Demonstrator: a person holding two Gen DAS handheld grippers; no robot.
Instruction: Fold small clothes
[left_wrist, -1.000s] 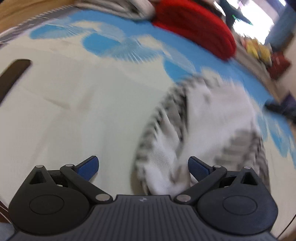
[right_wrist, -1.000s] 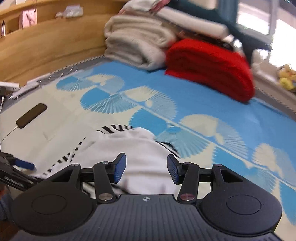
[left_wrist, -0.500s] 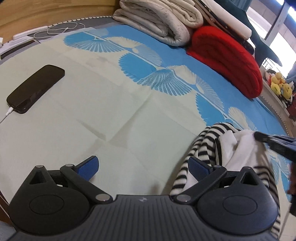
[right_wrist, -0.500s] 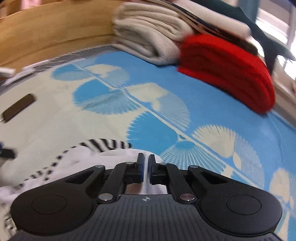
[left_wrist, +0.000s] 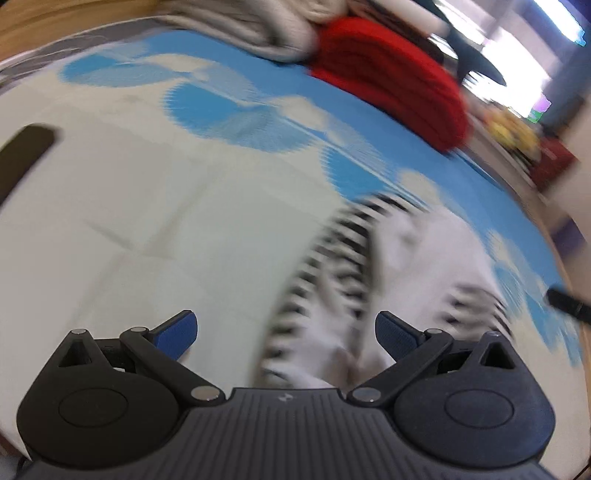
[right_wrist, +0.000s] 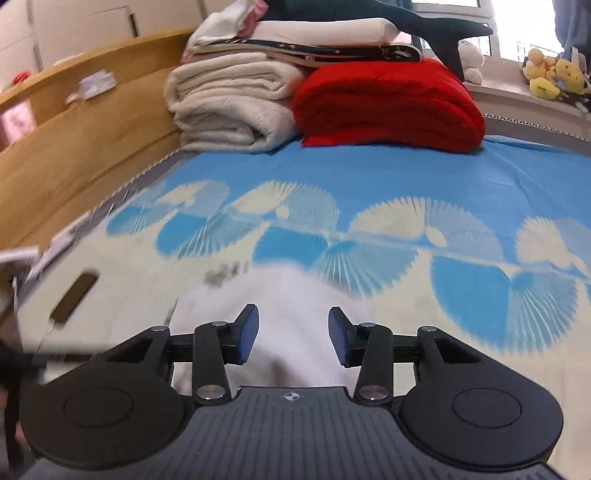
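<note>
Both grippers empty, the left gripper (left_wrist: 286, 334) wide, the right gripper (right_wrist: 293, 334) opening over the seemingly bunched striped top (left_wrist: 399, 280): next, pinch an edge.

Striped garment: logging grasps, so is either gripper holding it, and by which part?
Neither. The left gripper stands wide open; the right gripper is opening, pads clear of the striped garment.

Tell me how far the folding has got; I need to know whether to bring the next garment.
Little looks done: the striped garment lies bunched on the bed sheet, white inside showing, with no neat fold visible. In hand: nothing. The left gripper is open above it; the right gripper has its jaws opening over the white cloth, pads clear of it. Left: flatten, fold and set it aside. The left view is blurred.
</note>
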